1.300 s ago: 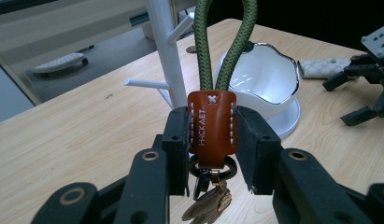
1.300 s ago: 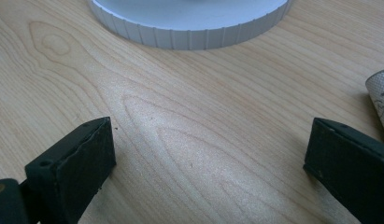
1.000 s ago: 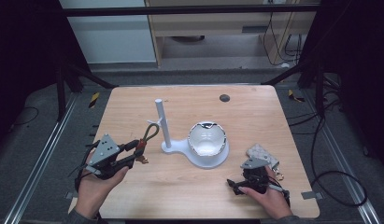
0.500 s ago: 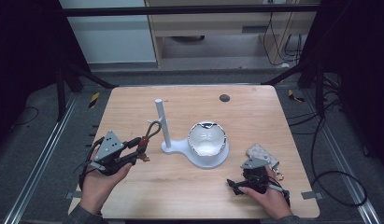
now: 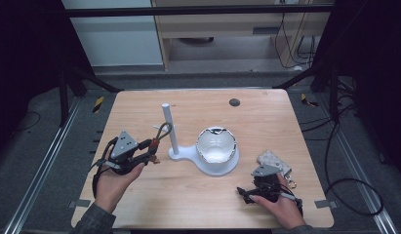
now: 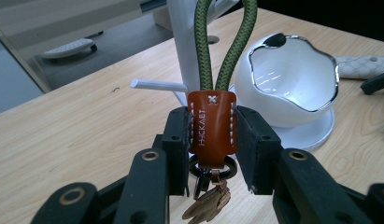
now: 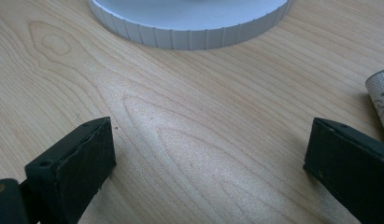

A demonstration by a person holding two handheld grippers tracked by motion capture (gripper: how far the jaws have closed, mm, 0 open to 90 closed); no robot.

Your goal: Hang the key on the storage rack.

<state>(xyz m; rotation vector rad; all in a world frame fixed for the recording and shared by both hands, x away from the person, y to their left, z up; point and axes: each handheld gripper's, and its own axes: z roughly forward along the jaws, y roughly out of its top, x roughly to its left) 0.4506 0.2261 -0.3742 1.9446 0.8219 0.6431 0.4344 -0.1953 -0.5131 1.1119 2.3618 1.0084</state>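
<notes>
the left tool point(image 6: 211, 140) is clamped on the brown leather tab of a keychain point(image 6: 211, 128), its green cord loop point(image 5: 163, 131) standing up just ahead of the jaws and close beside the white post point(image 5: 168, 127) of the stand. the step in hand looks like hanging the loop on the post's side peg point(image 6: 158, 85); next the loop must be lifted and slid over it. the right tool point(image 7: 210, 163) rests on the bench point(image 5: 266, 117), jaws apart, holding nothing. since the earlier frame the left tool has moved nearer the post; the right has stayed put.
</notes>
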